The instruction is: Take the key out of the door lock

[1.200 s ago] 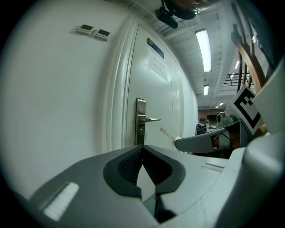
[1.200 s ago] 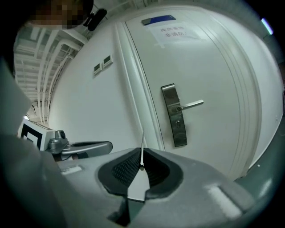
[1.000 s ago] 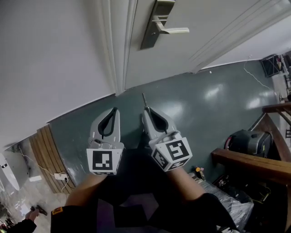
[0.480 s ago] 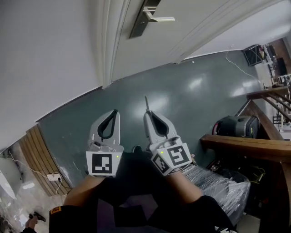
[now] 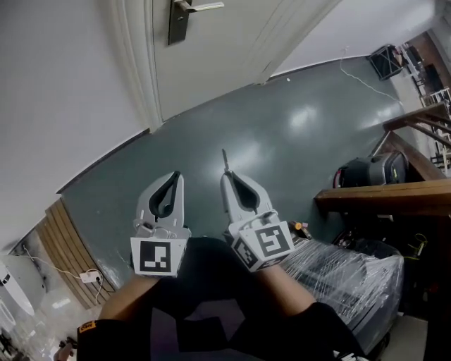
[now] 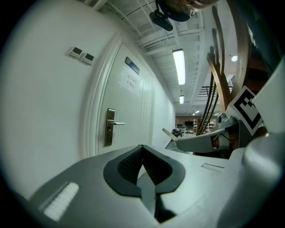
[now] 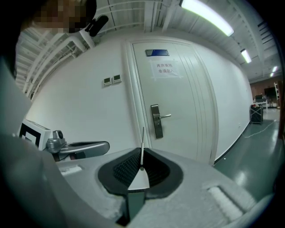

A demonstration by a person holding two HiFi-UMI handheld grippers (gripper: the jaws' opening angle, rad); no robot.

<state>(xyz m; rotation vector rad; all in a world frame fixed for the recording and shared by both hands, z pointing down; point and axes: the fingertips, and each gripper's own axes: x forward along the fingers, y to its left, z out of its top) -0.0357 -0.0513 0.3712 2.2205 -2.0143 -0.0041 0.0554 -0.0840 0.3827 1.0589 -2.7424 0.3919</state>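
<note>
The key (image 5: 225,161) is out of the lock: its thin metal blade sticks up from my right gripper (image 5: 227,176), whose jaws are shut on it. In the right gripper view the key (image 7: 142,143) stands upright between the closed tips, in front of the distant door lock (image 7: 156,121). My left gripper (image 5: 174,176) hangs beside it, shut and empty, its tips together (image 6: 142,148). The lock plate (image 5: 178,21) with its lever handle sits on the white door (image 5: 225,49) at the top of the head view, well away from both grippers.
Grey-green floor (image 5: 282,141) lies below the grippers. A wooden railing (image 5: 384,197), a plastic-wrapped bundle (image 5: 352,271) and a black case (image 5: 366,171) stand at the right. A slatted wooden panel (image 5: 63,240) and a power strip (image 5: 90,276) are at the lower left.
The door and its lock have slid up and left in the head view and look farther off. Both grippers keep their pose, the right still holding the key.
</note>
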